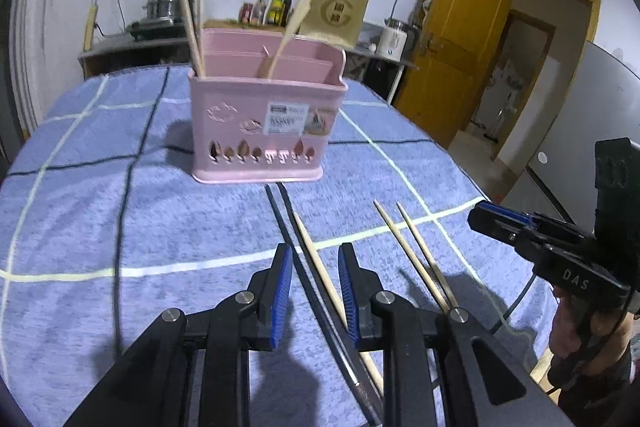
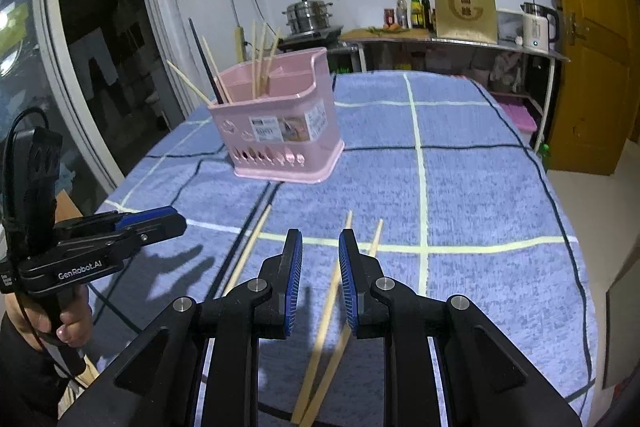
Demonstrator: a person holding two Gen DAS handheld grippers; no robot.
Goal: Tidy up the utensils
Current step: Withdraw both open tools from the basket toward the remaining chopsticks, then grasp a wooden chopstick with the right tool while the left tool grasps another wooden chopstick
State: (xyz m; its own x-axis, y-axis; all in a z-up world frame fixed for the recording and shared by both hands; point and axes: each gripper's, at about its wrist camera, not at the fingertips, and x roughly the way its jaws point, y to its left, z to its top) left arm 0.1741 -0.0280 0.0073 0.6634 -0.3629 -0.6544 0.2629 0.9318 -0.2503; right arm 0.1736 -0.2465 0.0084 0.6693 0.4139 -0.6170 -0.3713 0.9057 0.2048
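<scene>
A pink utensil holder (image 1: 264, 123) (image 2: 280, 131) stands upright on the blue checked tablecloth (image 1: 100, 195), with several wooden chopsticks and one black one sticking out of it. Nearer to me, two black chopsticks (image 1: 286, 223) and a wooden chopstick (image 1: 316, 259) lie on the cloth. My left gripper (image 1: 316, 255) hovers open just over them, nothing clamped. To their right lie two more wooden chopsticks (image 1: 416, 251) (image 2: 332, 299), running under my right gripper (image 2: 321, 243), which is also open. Each gripper shows in the other's view: the right gripper (image 1: 486, 217), the left gripper (image 2: 176, 221).
A counter (image 2: 460, 41) along the back wall carries a steel steamer pot (image 2: 308, 13), bottles (image 2: 416, 7), a gold box (image 2: 464, 7) and a white kettle (image 2: 538, 27). A yellow door (image 1: 464, 27) stands open on the right. The table's edge drops off close on both sides.
</scene>
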